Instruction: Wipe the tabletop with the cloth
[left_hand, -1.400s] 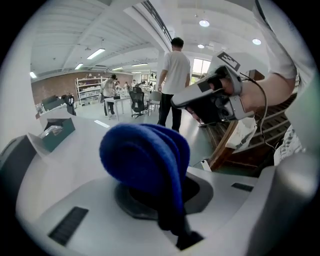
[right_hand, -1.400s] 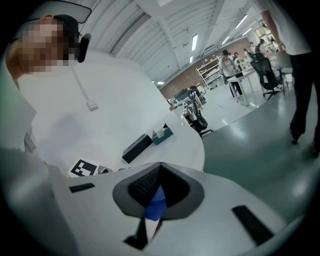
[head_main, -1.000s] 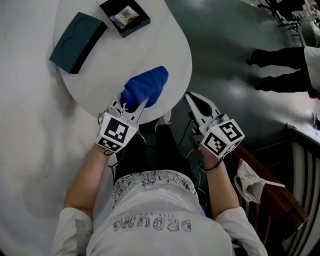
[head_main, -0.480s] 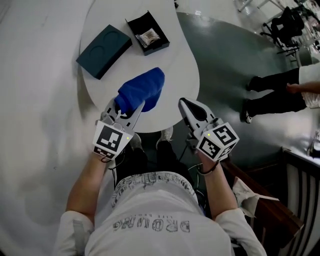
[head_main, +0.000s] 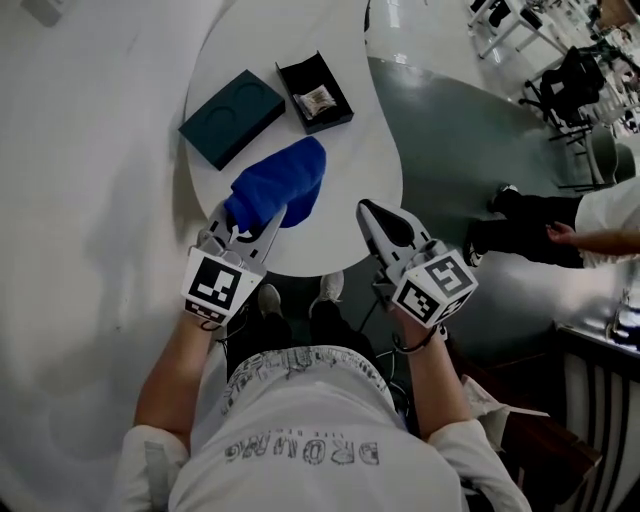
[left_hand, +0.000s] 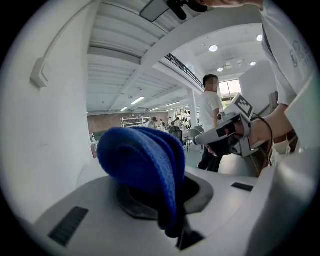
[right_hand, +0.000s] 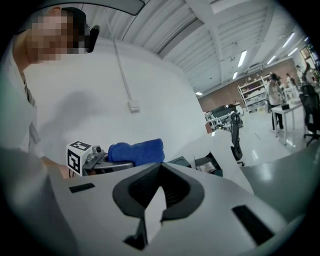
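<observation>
The blue cloth (head_main: 277, 183) is bunched up over the near part of the round white table (head_main: 352, 190). My left gripper (head_main: 247, 222) is shut on the cloth's near end. In the left gripper view the folded cloth (left_hand: 142, 162) fills the space between the jaws and hides the table beneath. My right gripper (head_main: 378, 214) hovers over the table's near right edge, to the right of the cloth. Its jaws are shut with nothing between them. The right gripper view shows the cloth (right_hand: 136, 150) and the left gripper (right_hand: 95, 161) off to its left.
A dark teal box lid (head_main: 231, 117) and an open black box (head_main: 315, 92) with a small item inside lie at the table's far side. A person (head_main: 560, 235) stands on the grey floor to the right. Chairs (head_main: 580, 70) stand far right.
The table has shifted up and right in the head view. The left gripper still holds the cloth, now further in over the tabletop. The right gripper has come closer to the table's edge.
</observation>
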